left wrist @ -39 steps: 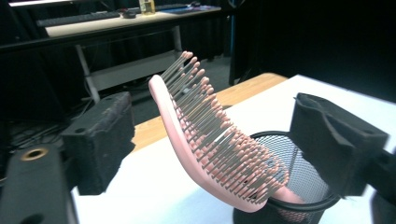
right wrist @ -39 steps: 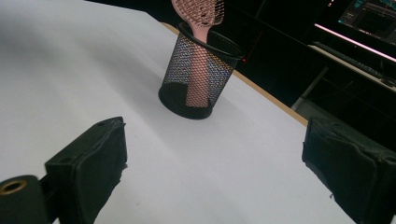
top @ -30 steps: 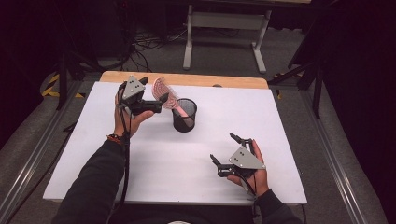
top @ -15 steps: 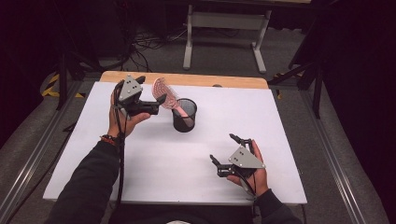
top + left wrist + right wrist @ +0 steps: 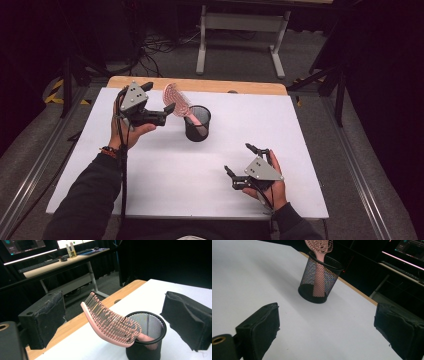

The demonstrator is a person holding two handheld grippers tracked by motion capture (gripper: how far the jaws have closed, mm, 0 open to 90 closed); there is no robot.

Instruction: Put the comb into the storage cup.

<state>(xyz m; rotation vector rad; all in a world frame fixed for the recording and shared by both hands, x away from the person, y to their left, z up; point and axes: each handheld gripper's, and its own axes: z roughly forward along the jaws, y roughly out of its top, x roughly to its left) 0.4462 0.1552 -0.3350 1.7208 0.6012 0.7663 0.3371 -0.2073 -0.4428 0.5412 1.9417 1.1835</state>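
Observation:
A pink hairbrush (image 5: 175, 95) stands handle-down in a black mesh cup (image 5: 197, 125) at the far middle of the white table (image 5: 150, 175), its bristled head leaning left over the rim. My left gripper (image 5: 159, 97) hovers just left of the brush head, open. In the left gripper view the hairbrush (image 5: 110, 322) and the cup (image 5: 146, 340) lie between the wide-apart pads, touching neither. My right gripper (image 5: 238, 158) rests open near the front right, with nothing between its fingers. In the right gripper view the cup (image 5: 319, 281) with the brush handle (image 5: 319, 270) stands ahead.
A wooden strip (image 5: 200, 85) runs along the table's far edge. Beyond it stands a desk frame (image 5: 240, 30) on the floor, with cables nearby. Metal rails (image 5: 30, 175) flank the table on both sides.
My left gripper has shifted slightly to the left beside the brush head. The brush, the cup and my right gripper have stayed where they were.

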